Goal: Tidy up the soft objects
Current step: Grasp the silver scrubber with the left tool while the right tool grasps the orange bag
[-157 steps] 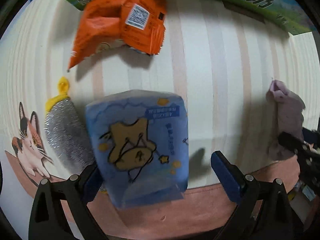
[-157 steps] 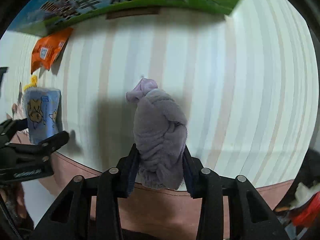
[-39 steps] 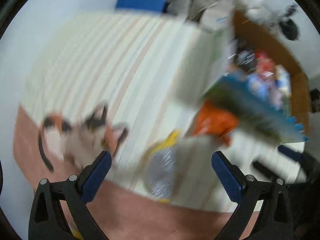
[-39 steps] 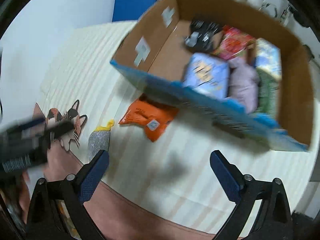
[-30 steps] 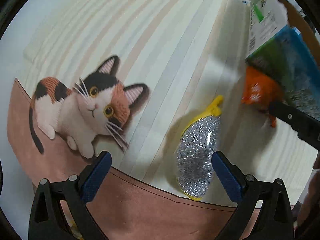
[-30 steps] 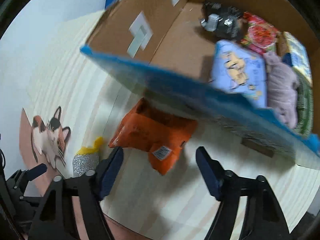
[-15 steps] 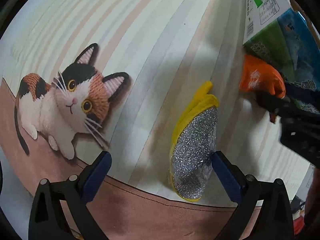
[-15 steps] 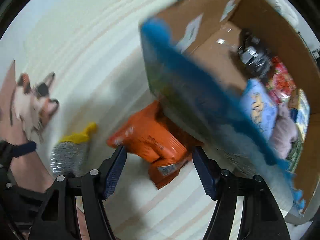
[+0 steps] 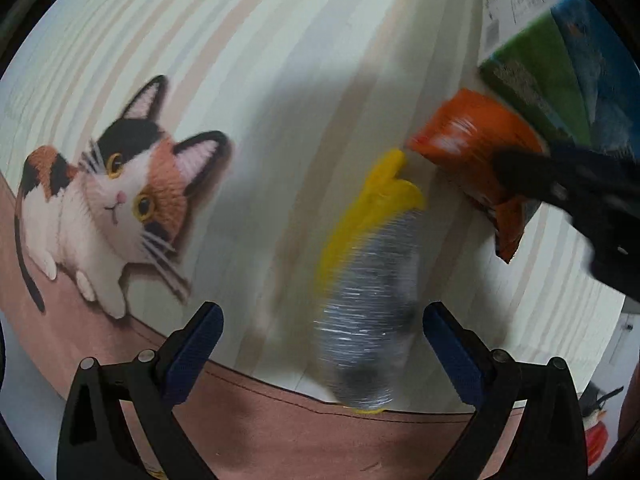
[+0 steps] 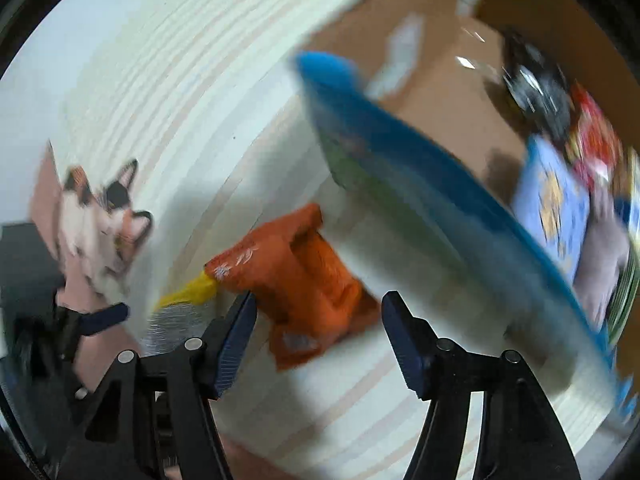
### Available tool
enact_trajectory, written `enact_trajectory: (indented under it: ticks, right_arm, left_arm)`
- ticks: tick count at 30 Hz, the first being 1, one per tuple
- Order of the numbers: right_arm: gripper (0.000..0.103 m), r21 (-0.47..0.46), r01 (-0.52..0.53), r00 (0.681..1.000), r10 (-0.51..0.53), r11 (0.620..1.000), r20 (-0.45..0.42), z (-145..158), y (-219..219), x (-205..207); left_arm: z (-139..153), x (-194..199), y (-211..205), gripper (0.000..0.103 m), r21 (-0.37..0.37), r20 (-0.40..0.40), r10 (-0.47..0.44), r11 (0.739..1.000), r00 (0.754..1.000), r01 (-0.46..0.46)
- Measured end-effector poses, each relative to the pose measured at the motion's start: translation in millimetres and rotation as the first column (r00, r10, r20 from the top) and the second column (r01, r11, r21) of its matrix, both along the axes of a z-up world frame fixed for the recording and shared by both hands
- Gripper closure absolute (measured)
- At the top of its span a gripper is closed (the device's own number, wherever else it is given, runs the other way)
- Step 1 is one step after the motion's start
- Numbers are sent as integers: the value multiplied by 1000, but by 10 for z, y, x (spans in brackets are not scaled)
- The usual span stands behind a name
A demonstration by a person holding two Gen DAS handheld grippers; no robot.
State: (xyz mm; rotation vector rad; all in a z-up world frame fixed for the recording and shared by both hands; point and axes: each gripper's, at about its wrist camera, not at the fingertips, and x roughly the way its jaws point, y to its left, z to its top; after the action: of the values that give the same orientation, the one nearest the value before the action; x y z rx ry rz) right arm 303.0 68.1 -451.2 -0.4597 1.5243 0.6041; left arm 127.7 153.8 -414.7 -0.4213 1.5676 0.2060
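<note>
Silver scrubber w/ yellow edge (image 9: 368, 300) lies flat on the striped mat (image 9: 248, 80), between the pads of the L gripper (image 9: 322, 350) but not touched; L jaws stand wide, nothing held; scrubber's yellow tip sits just beside the orange snack bag (image 9: 472, 148). Orange bag lies on the mat against the foot of the cardboard box (image 10: 440, 92); R gripper (image 10: 318, 338) straddles it from above; R jaws have just been closing, now about half open w/ the bag between them, pads not pressing on it afaict; frame is blurred.

L-wrist view only: cat print (image 9: 108, 196) on the mat in full, pink mat border (image 9: 280, 428) under the fingers, box seen only as its printed green/blue outer wall, R gripper's black body over the bag's right end.

R-wrist view only: box interior; blue cartoon pack (image 10: 556, 216), lilac cloth (image 10: 604, 264), red packet (image 10: 592, 136), dark item at the back (image 10: 536, 92); L gripper's blue pad at far left beside the scrubber.
</note>
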Motion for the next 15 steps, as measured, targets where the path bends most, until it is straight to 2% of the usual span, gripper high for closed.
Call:
enact_trajectory:
  ticks: [2,5,8,10,12,15]
  right_arm:
    - [36,9,-45,999,45,999,-10,-28,164,-41]
    - [46,-14,-60,998,59,998,-19,-71,237,-64]
    - [51,-46,-26,999,24,999,-43,-58,112,-126]
    - [51,-54,21,998,-24,998,-61,-55,-38,-165]
    - [52,-74,117,989,-122,990,-79,-48,-311,-218]
    - [52,-85,293,947,-301,952,-109,-41,-780,-322]
  left_arm:
    - [-38,17,-79,1,-2,-14,-21,1000,1000,21]
    - [-47,-29,-94,1,-9,-14,-24,1000,1000,24]
    - [16,-178,-96,1,-7,-1,-23,1000,1000,23]
    - [61,-260,-81,1,-2,4,-22,1000,1000,22]
    - [108,-330,-74,1,0,13,-24,1000,1000,24]
    - [147,-346,-87,1,-12,22,-34,999,999,34]
